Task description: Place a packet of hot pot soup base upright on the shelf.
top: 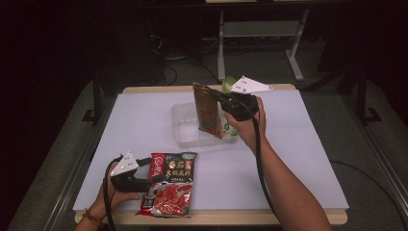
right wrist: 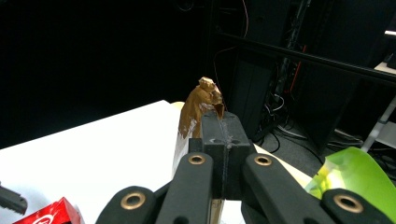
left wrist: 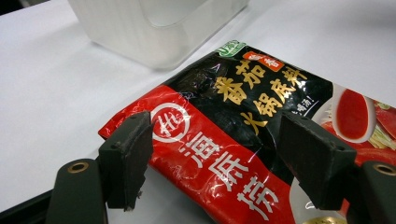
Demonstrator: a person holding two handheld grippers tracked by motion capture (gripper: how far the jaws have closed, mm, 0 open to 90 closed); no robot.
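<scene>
— How far had the packing got?
— The right gripper (top: 219, 98), jaws clamped on a brown packet (top: 207, 110), held it over the clear tub (top: 185, 127).
— And the rest?
— The left gripper (left wrist: 215, 161), jaws spread, straddled a red packet (left wrist: 243, 140) lying flat nearer the table's front edge, apparently not yet packed.

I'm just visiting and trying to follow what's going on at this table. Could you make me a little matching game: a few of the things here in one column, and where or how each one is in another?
Things:
1. brown packet
2. red and black packet
3. clear plastic tub
4. left gripper

States:
A. lying flat near the table's front edge
B. open, jaws either side of a packet's corner
C. pinched at its top, hanging upright over the tub
D. standing on the white tabletop, mid-table

Pairs: 1-C, 2-A, 3-D, 4-B
</scene>
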